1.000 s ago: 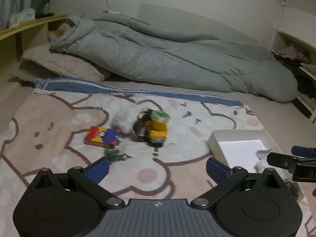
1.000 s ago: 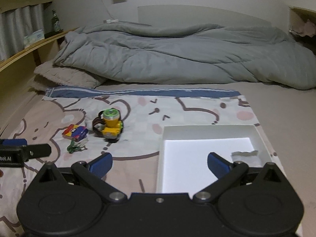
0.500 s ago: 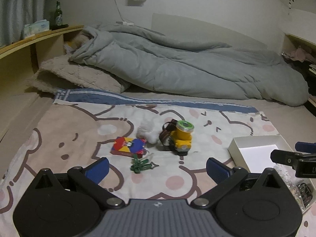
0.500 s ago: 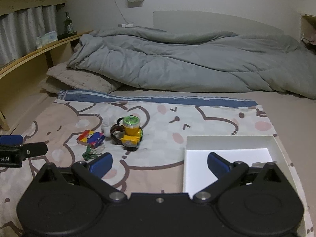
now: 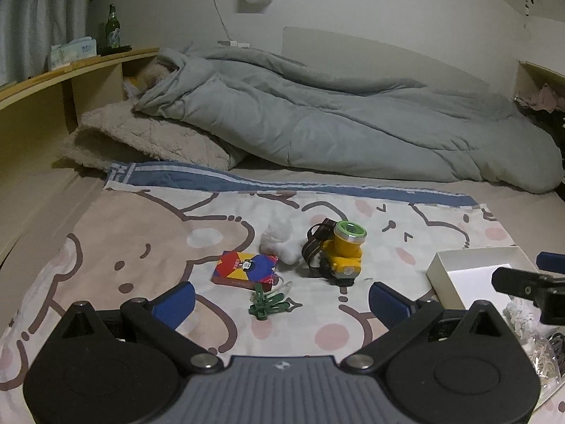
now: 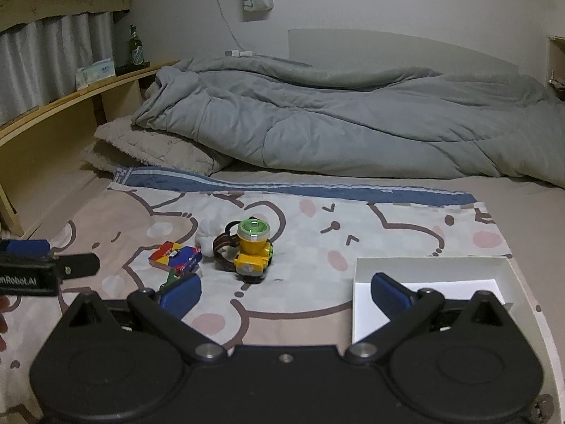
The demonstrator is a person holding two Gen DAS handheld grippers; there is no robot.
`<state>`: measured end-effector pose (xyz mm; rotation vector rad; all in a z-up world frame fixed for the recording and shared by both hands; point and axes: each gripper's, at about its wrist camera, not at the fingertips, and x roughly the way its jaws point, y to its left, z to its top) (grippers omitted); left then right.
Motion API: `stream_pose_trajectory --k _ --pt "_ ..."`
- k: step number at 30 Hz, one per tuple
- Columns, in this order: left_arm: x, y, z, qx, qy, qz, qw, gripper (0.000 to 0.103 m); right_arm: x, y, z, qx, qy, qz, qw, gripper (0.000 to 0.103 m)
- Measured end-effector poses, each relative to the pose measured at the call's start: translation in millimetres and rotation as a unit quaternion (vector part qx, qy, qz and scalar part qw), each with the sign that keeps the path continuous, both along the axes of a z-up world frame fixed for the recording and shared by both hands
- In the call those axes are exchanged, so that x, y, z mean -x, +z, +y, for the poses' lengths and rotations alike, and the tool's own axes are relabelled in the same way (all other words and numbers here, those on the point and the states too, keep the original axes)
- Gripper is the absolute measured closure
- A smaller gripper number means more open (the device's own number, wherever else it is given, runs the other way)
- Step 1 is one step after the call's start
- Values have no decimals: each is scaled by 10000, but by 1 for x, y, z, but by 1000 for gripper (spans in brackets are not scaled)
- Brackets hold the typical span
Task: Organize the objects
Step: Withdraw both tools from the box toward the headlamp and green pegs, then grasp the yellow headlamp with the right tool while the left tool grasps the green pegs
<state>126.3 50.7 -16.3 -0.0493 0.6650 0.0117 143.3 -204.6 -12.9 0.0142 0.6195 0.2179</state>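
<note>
On the bear-print blanket point(image 5: 134, 233) lie a yellow headlamp point(image 5: 344, 252) with a brown strap, a red and blue card box point(image 5: 245, 268), a green clip point(image 5: 268, 304) and a white soft lump point(image 5: 279, 242). A white open box point(image 5: 459, 275) sits to the right. My left gripper point(image 5: 282, 302) is open and empty, hovering short of the green clip. My right gripper point(image 6: 286, 291) is open and empty too, with the headlamp point(image 6: 252, 251) ahead of it and the white box point(image 6: 434, 275) under its right finger. Both hang well back from the objects.
A rumpled grey duvet point(image 5: 335, 123) and a beige pillow point(image 5: 148, 141) fill the far side of the bed. A wooden shelf point(image 5: 53, 81) with a green bottle point(image 5: 113, 31) and tissue pack runs along the left. Small clutter lies beside the white box at the right edge.
Both grippers have pulled back and tilted up, so the objects sit farther away and more of the wall shows. Both stay open and nothing was picked up.
</note>
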Motion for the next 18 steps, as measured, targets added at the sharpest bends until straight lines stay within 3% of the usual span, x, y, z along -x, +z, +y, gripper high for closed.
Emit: stream_pose_trajectory --k 6,10,14,18 --pt "-18 -14 9 225 10 149 9996 2 -6 -4 2 -98 -43 -29 9999 0" --pt "-32 -31 9 213 -25 420 9989 15 -14 -11 6 -81 -27 -92 9999 0" --pt "-38 -41 12 334 -6 553 9979 19 -23 -18 12 169 83 -162 9997 0" --pt "-54 -56 14 213 -58 610 9979 24 -35 -28 12 126 99 -17 9999 0"
